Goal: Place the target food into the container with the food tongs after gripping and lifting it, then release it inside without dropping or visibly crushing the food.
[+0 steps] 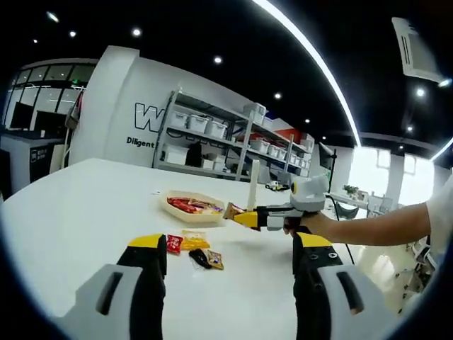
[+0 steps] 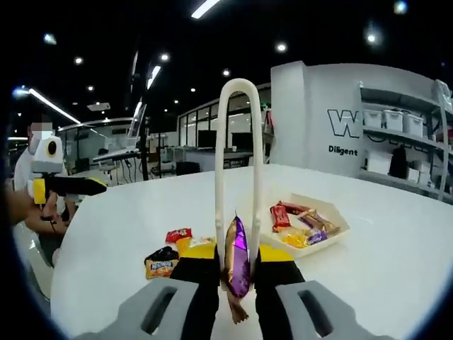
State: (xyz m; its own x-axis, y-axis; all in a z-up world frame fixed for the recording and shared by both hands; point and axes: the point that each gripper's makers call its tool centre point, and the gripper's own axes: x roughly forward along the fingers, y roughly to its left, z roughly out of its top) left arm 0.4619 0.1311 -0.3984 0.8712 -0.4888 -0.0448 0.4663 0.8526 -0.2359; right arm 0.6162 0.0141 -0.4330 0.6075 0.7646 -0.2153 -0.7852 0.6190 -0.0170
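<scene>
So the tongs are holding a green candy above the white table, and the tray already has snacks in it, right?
Almost. The candy pinched in the white tongs is purple, not green; the right gripper view shows its shiny purple wrapper. The rest holds: it hangs above the white table, and the tray already has snacks in it.

purple-and-gold wrapped candy (image 2: pixel 237 265), white tongs (image 2: pixel 238 177), cream container (image 2: pixel 309 230), red snack packet (image 2: pixel 178 234), white table (image 2: pixel 396 248)

Both views look low across the white desk (image 1: pixel 71 219) from opposite sides, near it, the left gripper view facing the shelves (image 1: pixel 226 142), sharing the tray (image 1: pixel 185 210) and loose snack packets (image 2: pixel 164 261).
</scene>
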